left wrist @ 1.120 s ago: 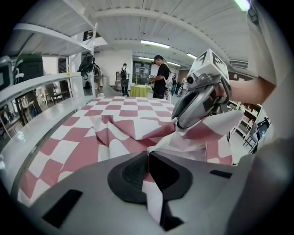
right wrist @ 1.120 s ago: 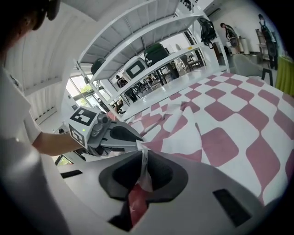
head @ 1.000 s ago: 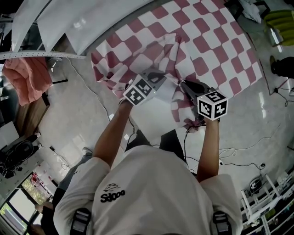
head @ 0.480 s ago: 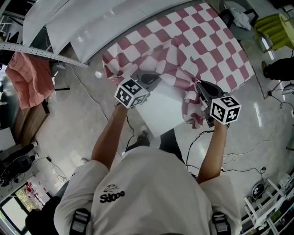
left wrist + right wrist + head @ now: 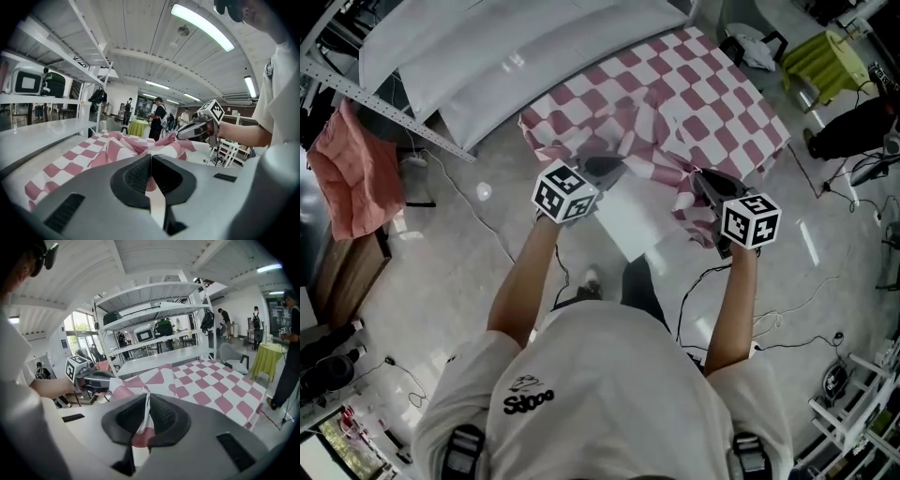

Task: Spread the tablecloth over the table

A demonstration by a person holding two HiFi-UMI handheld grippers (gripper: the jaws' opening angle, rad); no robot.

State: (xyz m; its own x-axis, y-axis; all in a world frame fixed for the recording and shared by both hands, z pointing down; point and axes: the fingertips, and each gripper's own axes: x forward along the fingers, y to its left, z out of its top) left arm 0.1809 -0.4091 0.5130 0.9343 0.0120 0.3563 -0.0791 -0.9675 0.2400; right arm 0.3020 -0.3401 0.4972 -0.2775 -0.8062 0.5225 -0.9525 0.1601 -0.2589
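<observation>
The red-and-white checked tablecloth [image 5: 694,103] lies bunched over the far part of a white table [image 5: 628,220], whose near corner shows bare. My left gripper [image 5: 612,169] is shut on the cloth's near edge, and a strip of fabric [image 5: 157,199] hangs from between its closed jaws [image 5: 151,173]. My right gripper [image 5: 696,180] is shut on another part of that edge, with a pink-and-white fold [image 5: 140,434] pinched at its jaws [image 5: 146,420]. Both grippers hold the cloth lifted above the table, side by side. Each shows in the other's view: right gripper [image 5: 197,130], left gripper [image 5: 89,377].
White shelving [image 5: 154,310] and long white surfaces [image 5: 487,56] stand beyond the table. A pink cloth [image 5: 352,178] hangs at the left. A yellow-green covered table [image 5: 830,56] and people [image 5: 158,117] are at the far right. Cables [image 5: 769,309] lie on the floor.
Both grippers have risen and moved a little apart while holding the cloth's edge. The bunched fabric between them has stretched out, and more bare white table shows beneath.
</observation>
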